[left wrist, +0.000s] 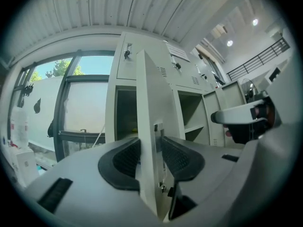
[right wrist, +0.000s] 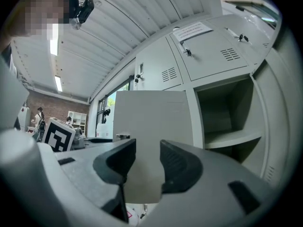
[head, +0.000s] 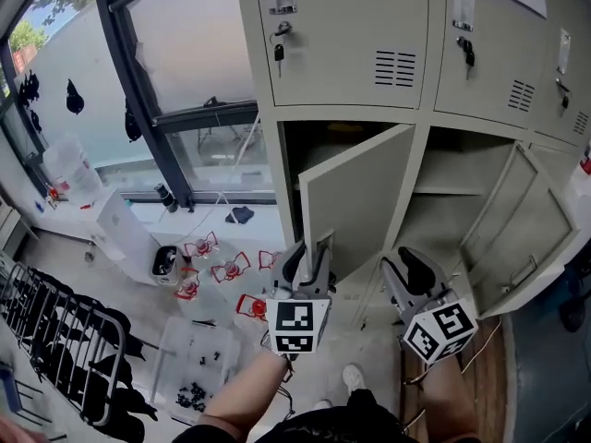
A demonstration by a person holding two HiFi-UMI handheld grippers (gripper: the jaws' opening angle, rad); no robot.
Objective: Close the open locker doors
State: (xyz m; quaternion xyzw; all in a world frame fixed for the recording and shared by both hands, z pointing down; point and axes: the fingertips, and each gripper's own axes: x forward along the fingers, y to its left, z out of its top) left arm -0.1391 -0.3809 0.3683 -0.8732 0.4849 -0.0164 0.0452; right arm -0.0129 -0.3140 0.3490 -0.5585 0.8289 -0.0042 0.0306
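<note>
**Left gripper [head: 312, 255] clamps the free edge of the left door [head: 355, 201] on a locker bank [head: 420, 115]; right gripper [head: 416, 270] hangs beside it, jaws apart and empty.**

The gripped edge stands upright between the pads; the door juts out from the bank, its compartment to that gripper's left, so closing looks like a leftward swing; two lower doors stand open, three upper doors [head: 351, 44] are shut; the right door [head: 517, 229], flung wide, lies nearer the right gripper, well apart from it.

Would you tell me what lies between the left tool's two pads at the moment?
The free edge of the open locker door, with its latch plate, as the left gripper view shows.
</note>
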